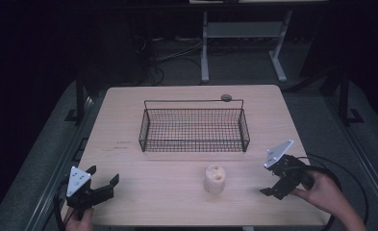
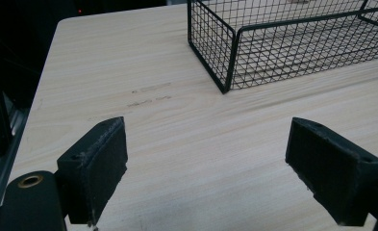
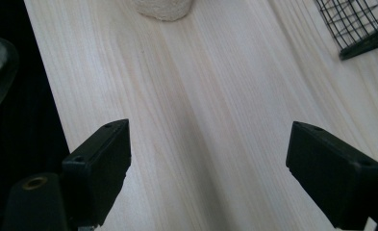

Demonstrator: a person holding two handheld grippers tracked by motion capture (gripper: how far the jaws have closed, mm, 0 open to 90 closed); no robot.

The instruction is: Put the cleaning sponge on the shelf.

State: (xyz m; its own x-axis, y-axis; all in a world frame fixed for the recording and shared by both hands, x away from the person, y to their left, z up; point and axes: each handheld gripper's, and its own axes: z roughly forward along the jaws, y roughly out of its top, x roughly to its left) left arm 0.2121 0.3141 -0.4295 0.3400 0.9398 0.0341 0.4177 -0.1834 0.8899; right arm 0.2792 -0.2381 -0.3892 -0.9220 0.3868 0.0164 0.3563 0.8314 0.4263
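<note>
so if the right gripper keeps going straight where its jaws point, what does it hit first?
Probably the beige loofah-like roll, straight ahead of the right gripper over bare table. The wire basket sits off to the side. Depth is unclear.

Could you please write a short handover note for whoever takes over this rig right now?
Left hand-held gripper: open, holding nothing, over the near-left corner of the table.
Right hand-held gripper: open, holding nothing, near the right edge, pointing toward the beige roll.
Roll: upright on the table, near the front edge, in front of the wire basket and apart from it.
Basket: mid-table, nothing in it as far as the mesh lets me see.
Done: nothing yet; the roll is untouched.
Left: probably grasp the roll, the right gripper being nearer, and place it in the basket.
</note>
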